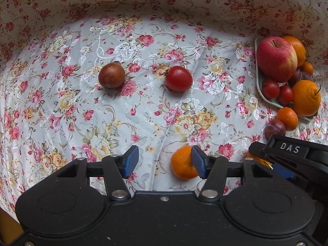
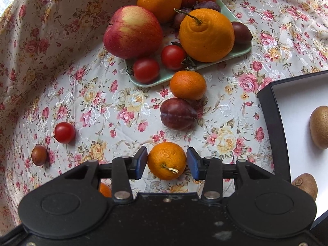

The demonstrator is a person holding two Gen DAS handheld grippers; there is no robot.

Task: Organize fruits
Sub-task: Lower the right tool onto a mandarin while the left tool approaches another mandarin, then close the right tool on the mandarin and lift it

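My left gripper (image 1: pixel 164 162) hangs open over the flowered cloth. A mandarin (image 1: pixel 181 164) lies on the cloth partly under its right finger, untouched as far as I can see. My right gripper (image 2: pixel 167 163) is open with its blue pads on either side of a stemmed mandarin (image 2: pixel 166 161) resting on the cloth; a thin gap shows at the right pad. Loose fruit on the cloth: a red tomato (image 1: pixel 178 78), a brownish plum (image 1: pixel 111 74), a purple plum (image 2: pixel 178 113) and another mandarin (image 2: pixel 187 85).
A pale green plate (image 2: pixel 143 82) at the back holds an apple (image 2: pixel 133 34), two large oranges, tomatoes and plums. A black box with a white floor (image 2: pixel 272 112) stands at the right with a kiwi (image 2: pixel 319 127) inside. The right gripper's black body (image 1: pixel 291 149) shows low right in the left wrist view.
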